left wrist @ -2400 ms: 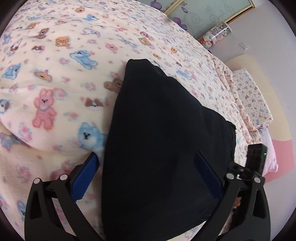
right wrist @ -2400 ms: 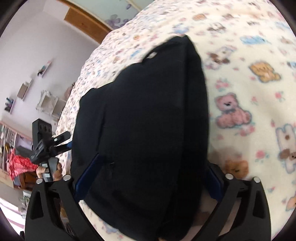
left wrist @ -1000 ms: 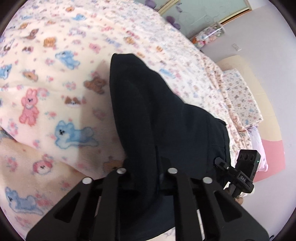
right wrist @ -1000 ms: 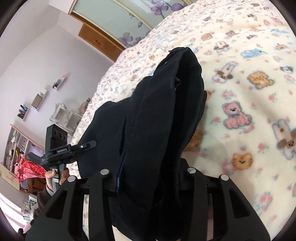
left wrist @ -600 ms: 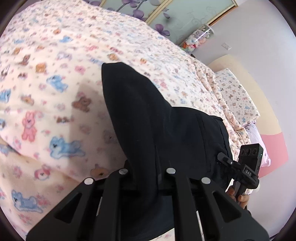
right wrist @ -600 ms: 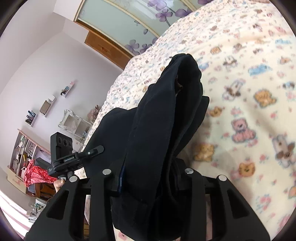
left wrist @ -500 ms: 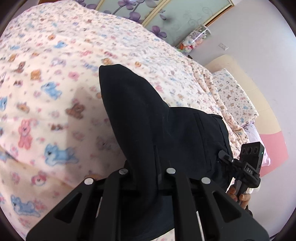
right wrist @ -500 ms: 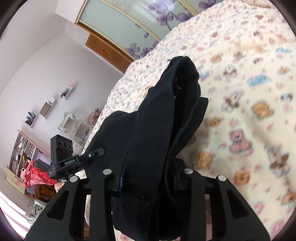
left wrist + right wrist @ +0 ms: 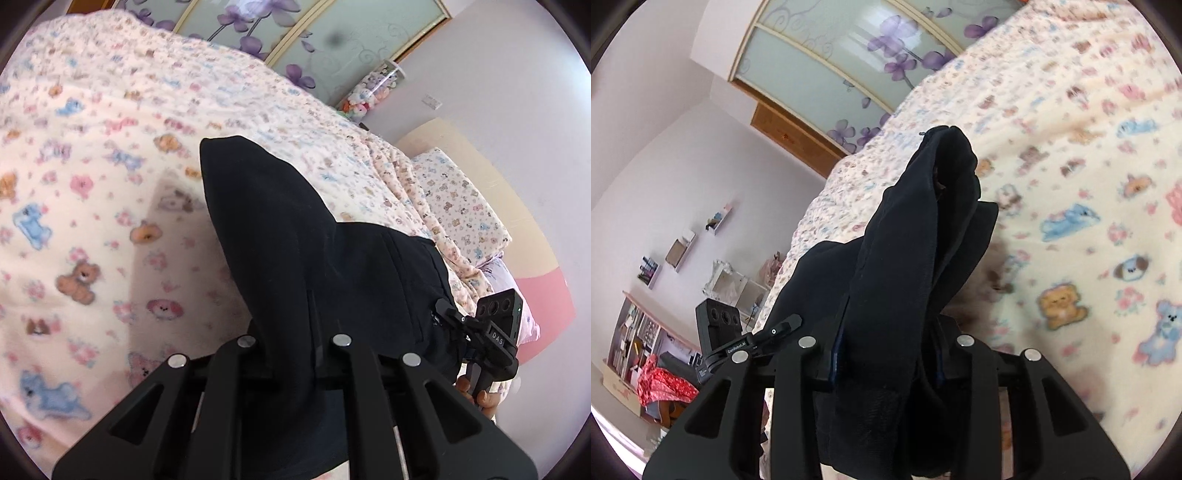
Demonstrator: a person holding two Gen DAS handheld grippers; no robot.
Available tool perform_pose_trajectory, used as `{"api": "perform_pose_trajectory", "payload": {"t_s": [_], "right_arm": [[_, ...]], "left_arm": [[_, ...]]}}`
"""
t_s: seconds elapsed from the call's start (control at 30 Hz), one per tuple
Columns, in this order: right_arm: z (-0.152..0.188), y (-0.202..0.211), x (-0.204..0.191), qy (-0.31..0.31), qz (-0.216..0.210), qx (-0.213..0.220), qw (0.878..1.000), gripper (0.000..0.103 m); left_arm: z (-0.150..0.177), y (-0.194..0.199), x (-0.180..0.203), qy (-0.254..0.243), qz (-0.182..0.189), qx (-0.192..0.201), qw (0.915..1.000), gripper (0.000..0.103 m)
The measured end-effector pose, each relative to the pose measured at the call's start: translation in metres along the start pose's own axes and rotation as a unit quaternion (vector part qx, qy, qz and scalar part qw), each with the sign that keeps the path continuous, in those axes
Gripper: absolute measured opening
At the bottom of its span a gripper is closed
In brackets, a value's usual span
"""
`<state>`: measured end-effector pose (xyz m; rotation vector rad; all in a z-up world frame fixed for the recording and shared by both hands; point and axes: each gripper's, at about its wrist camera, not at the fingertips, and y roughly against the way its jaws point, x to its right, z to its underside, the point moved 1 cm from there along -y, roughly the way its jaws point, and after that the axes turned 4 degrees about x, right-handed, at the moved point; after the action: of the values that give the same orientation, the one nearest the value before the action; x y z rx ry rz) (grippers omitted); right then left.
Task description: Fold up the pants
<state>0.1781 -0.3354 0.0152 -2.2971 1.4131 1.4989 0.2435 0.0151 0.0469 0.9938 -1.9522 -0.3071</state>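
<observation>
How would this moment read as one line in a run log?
left tool: shut on black pants | right tool: shut on black pants | pants over patterned blanket

A bed fills most of both views, covered by a cream fleece blanket printed with bears and puppies. A pillow in a matching print lies against a beige headboard. Beyond the bed stand frosted sliding wardrobe doors with purple flowers. The walls are pale lilac, with small wall shelves and a low bookcase. Daylight is bright.
</observation>
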Motion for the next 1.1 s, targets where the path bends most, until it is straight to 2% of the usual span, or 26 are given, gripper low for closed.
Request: {"api": "perform_pose_trajectory", "payload": {"t_s": [0.07, 0.13, 0.2, 0.23, 0.27, 0.33, 0.4, 0.43, 0.5, 0.57, 0.63, 0.73, 0.8, 0.9, 0.93, 1.03, 1.1], "right_arm": [[0.004, -0.006, 0.016, -0.012, 0.012, -0.003, 1.000, 0.036], [0.007, -0.009, 0.025, -0.019, 0.021, -0.003, 1.000, 0.037], [0.009, -0.011, 0.030, -0.027, 0.040, -0.005, 0.999, 0.044], [0.010, -0.010, 0.033, -0.028, 0.048, -0.007, 0.998, 0.048], [0.011, -0.009, 0.033, -0.025, 0.062, -0.010, 0.998, 0.053], [0.013, 0.001, 0.030, -0.020, 0.094, -0.004, 0.995, 0.069], [0.012, 0.016, 0.029, -0.017, 0.108, 0.019, 0.994, 0.072], [0.010, 0.027, 0.027, -0.018, 0.116, 0.038, 0.992, 0.072], [0.011, 0.048, 0.016, 0.001, 0.138, 0.083, 0.987, 0.072], [0.012, 0.064, -0.007, 0.050, 0.148, 0.120, 0.981, 0.071], [0.016, 0.068, -0.037, 0.098, 0.132, 0.135, 0.977, 0.071], [0.024, 0.052, -0.070, 0.163, 0.130, 0.126, 0.970, 0.071], [0.029, 0.038, -0.081, 0.199, 0.141, 0.113, 0.963, 0.071], [0.043, 0.021, -0.083, 0.220, 0.154, 0.087, 0.959, 0.071], [0.046, 0.014, -0.082, 0.219, 0.159, 0.080, 0.959, 0.071], [0.055, -0.007, -0.061, 0.218, 0.213, 0.034, 0.952, 0.071], [0.061, -0.020, -0.045, 0.219, 0.235, 0.006, 0.947, 0.072]], "left_arm": [[0.004, -0.007, -0.016, 0.023, 0.001, 0.000, 0.9997, 0.010], [0.008, -0.010, -0.035, 0.055, 0.012, 0.006, 0.9984, 0.018], [0.013, -0.011, -0.046, 0.077, 0.002, 0.015, 0.9969, 0.040], [0.017, -0.011, -0.055, 0.098, -0.020, 0.021, 0.9948, 0.064], [0.019, -0.009, -0.060, 0.112, -0.024, 0.025, 0.9931, 0.069], [0.021, 0.002, -0.070, 0.139, -0.011, 0.038, 0.9895, 0.072], [0.018, 0.016, -0.072, 0.139, -0.044, 0.048, 0.9881, 0.084], [0.016, 0.030, -0.070, 0.132, -0.075, 0.068, 0.9862, 0.093], [0.012, 0.053, -0.063, 0.111, -0.103, 0.107, 0.9827, 0.094], [0.007, 0.075, -0.047, 0.074, -0.112, 0.143, 0.9805, 0.094], [0.001, 0.086, -0.022, 0.038, -0.093, 0.169, 0.9804, 0.097], [-0.001, 0.080, 0.016, -0.002, -0.036, 0.175, 0.9839, 0.100], [-0.001, 0.065, 0.036, -0.019, -0.018, 0.162, 0.9864, 0.101], [0.003, 0.030, 0.044, -0.026, -0.027, 0.118, 0.9923, 0.101], [0.006, 0.015, 0.041, -0.022, -0.041, 0.099, 0.9941, 0.101], [0.013, -0.010, 0.021, -0.009, -0.079, 0.068, 0.9945, 0.101], [0.021, -0.024, 0.002, 0.004, -0.072, 0.040, 0.9966, 0.101]]}}
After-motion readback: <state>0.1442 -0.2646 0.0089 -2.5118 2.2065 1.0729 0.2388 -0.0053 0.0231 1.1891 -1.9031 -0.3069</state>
